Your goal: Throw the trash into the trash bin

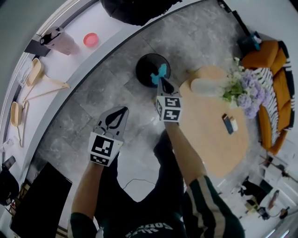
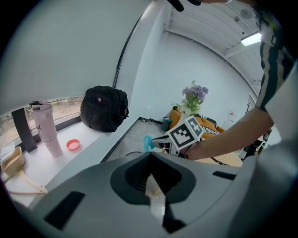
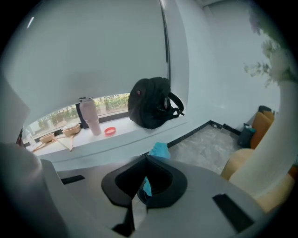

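A round black trash bin (image 1: 142, 68) stands on the grey stone floor. My right gripper (image 1: 161, 78) hangs over its near rim, shut on a crumpled teal piece of trash (image 1: 159, 73). In the right gripper view the teal trash (image 3: 159, 149) sticks out past the closed tips of my right gripper (image 3: 148, 159). My left gripper (image 1: 121, 111) is lower left of the bin, jaws together, with nothing clearly held. The left gripper view shows my left gripper (image 2: 150, 155) closed, and beyond it the right gripper (image 2: 156, 141) with the teal trash (image 2: 147, 143).
A round wooden table (image 1: 219, 139) with a flower vase (image 1: 242, 90) stands right of the bin, an orange sofa (image 1: 274, 83) beyond it. The white sill (image 1: 79, 58) at left carries a pink bottle (image 1: 63, 42), a red lid (image 1: 91, 39), hangers (image 1: 37, 83) and a black backpack (image 1: 135, 9).
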`<state>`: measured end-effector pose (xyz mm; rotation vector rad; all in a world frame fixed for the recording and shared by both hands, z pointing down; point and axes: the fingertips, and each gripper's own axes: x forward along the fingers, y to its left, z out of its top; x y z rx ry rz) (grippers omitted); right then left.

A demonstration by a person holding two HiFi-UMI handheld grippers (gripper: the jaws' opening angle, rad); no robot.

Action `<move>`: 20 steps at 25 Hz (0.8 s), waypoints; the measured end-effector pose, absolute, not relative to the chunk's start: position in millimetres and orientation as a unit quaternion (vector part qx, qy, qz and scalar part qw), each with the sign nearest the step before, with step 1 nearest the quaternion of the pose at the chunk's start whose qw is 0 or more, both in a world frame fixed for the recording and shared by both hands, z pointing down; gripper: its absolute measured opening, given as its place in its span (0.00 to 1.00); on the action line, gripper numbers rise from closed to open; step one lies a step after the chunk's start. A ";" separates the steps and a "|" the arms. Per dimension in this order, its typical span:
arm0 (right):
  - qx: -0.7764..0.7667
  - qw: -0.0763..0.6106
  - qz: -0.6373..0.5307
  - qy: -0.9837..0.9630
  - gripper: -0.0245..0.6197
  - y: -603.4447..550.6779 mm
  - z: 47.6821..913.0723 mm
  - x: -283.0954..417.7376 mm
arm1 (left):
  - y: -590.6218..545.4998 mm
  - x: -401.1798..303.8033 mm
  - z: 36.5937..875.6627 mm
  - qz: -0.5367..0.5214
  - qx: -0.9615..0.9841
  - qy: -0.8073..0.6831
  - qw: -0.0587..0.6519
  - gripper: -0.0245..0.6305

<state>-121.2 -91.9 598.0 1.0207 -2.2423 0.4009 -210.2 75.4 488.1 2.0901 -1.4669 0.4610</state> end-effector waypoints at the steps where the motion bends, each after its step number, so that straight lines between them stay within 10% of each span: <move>1: 0.396 0.316 0.165 -0.846 0.04 -96.5 614.3 -123.8 | 74.7 -214.3 496.6 0.169 0.774 -0.547 0.269 0.04; 18: 0.376 0.386 0.219 -0.814 0.04 -96.8 828.8 -139.5 | 52.6 -254.6 607.4 0.138 0.771 -0.577 0.233 0.04; 20: 0.352 0.402 0.222 -0.815 0.16 -86.6 838.4 -141.4 | 58.1 -256.2 600.8 0.127 0.767 -0.584 0.233 0.04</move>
